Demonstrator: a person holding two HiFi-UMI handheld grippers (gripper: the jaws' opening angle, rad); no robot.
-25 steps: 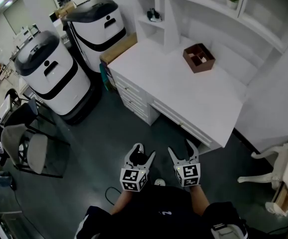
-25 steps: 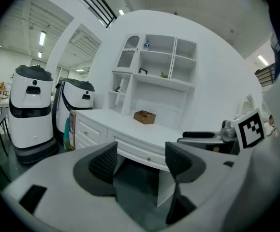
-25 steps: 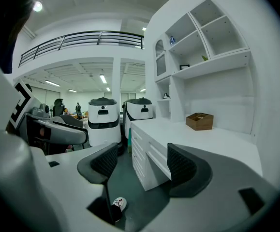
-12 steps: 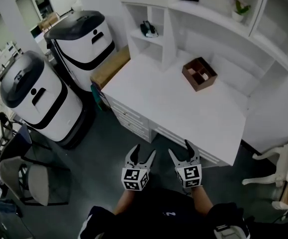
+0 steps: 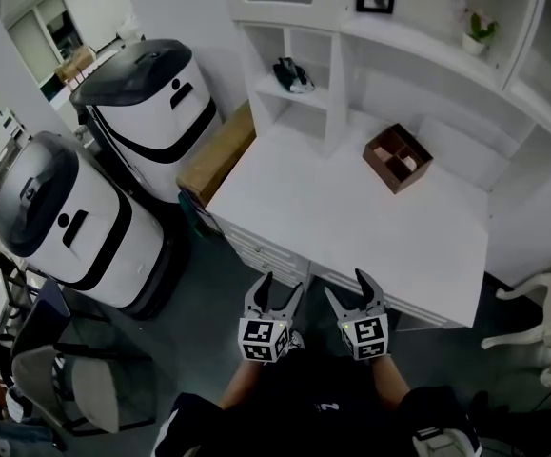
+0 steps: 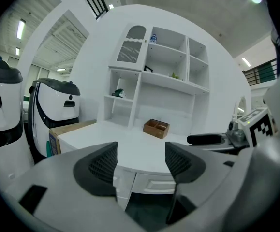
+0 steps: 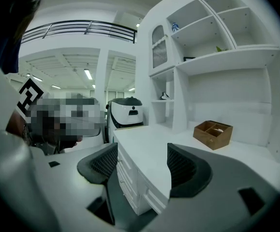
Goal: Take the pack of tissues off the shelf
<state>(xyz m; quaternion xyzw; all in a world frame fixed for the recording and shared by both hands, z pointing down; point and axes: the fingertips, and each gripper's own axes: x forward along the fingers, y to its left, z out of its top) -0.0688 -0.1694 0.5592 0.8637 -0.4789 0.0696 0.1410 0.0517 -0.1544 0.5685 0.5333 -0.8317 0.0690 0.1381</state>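
The pack of tissues [image 5: 292, 74] is a small dark-and-white bundle in a low cubby of the white shelf unit [image 5: 324, 103], at the desk's far left. It shows small in the left gripper view [image 6: 119, 94] and the right gripper view [image 7: 164, 96]. My left gripper [image 5: 281, 287] and right gripper [image 5: 347, 287] are side by side near the desk's front edge, far short of the shelf. Both are open and hold nothing; in their own views the left gripper [image 6: 140, 161] and the right gripper [image 7: 142, 166] have their jaws apart.
On the white desk [image 5: 332, 217] stands a brown wooden box [image 5: 398, 157]. Two white robots with black tops [image 5: 147, 93] [image 5: 61, 217] and a cardboard box [image 5: 216, 155] stand left of the desk. A white chair [image 5: 541, 303] is at the right, a grey chair [image 5: 66, 388] at the lower left.
The view has moved closer to the desk and shelf. Both grippers stay open in front of the body, now close to the desk's front edge.
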